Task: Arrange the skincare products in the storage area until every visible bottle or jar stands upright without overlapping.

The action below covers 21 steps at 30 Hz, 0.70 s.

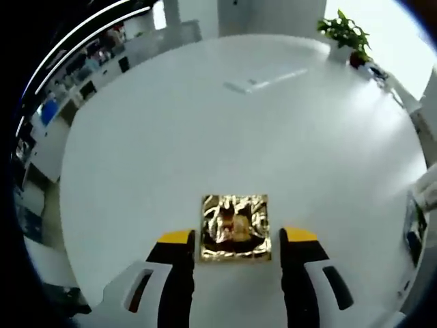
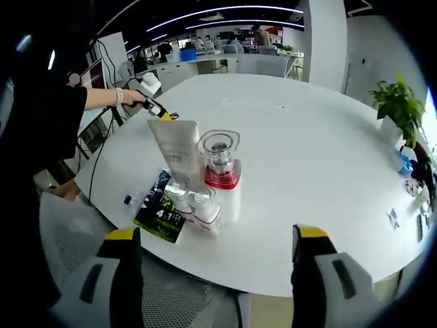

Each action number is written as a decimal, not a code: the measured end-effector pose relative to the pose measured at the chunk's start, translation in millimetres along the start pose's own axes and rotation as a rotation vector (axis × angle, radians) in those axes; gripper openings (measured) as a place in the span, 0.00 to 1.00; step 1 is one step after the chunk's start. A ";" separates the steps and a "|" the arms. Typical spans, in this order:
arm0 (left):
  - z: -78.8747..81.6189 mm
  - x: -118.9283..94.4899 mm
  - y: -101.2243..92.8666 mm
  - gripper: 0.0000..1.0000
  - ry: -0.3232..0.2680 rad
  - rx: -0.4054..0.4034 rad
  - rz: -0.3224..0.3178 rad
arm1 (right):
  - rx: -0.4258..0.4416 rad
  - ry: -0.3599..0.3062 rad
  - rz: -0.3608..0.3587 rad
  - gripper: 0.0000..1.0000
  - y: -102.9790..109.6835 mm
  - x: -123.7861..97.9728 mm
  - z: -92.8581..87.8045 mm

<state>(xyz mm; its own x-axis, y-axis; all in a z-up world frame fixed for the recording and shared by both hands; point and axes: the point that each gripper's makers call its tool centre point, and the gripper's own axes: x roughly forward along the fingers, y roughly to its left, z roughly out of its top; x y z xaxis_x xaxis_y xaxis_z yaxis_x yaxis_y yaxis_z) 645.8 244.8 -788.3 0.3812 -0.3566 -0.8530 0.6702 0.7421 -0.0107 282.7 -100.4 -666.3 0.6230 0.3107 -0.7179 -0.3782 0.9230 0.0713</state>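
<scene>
On the white round table (image 2: 307,171), near its edge, a small bunch of skincare things stands close together. A tall white tube (image 2: 176,147) stands up at the back. Just beside it is a clear jar with a red base (image 2: 221,164), and you can see right through its top part. In front are two small clear jars (image 2: 190,195), touching each other. A dark packet (image 2: 162,208) lies flat beside them, with "4:1" printed on it in white. The right gripper (image 2: 215,256) hangs over the table edge with its jaws spread wide and nothing between them. In the left gripper view, a shiny gold square box (image 1: 235,227) sits on the table. The left gripper (image 1: 237,239) has its jaws open on each side of the box, and I cannot tell if they touch it. A green plant (image 2: 397,102) stands far off.
</scene>
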 end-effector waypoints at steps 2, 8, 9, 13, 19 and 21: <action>0.0 0.2 2.0 0.46 -0.002 0.000 -0.001 | 0.004 -0.007 0.001 0.94 0.7 -0.4 1.6; 1.0 -0.1 11.2 0.38 -0.012 -0.013 0.005 | 0.047 -0.046 0.035 0.94 7.1 -0.9 8.2; 0.9 0.0 11.8 0.37 -0.010 -0.015 0.007 | 0.043 -0.040 0.034 0.94 7.0 0.7 7.0; 0.9 -0.2 11.2 0.37 -0.006 -0.011 0.007 | 0.051 -0.034 0.046 0.93 7.4 5.9 6.5; 1.4 -0.5 10.1 0.36 -0.012 -0.009 0.007 | 0.045 -0.033 0.057 0.93 9.4 7.8 8.7; 1.3 -0.9 9.0 0.36 -0.019 -0.010 0.009 | 0.042 -0.029 0.061 0.93 9.9 9.0 7.9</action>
<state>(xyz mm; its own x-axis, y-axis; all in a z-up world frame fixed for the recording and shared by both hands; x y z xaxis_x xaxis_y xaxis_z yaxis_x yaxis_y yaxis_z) 652.3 251.1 -786.9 0.3987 -0.3606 -0.8432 0.6606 0.7507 -0.0087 290.0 -86.7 -666.6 0.6190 0.3727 -0.6913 -0.3874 0.9106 0.1440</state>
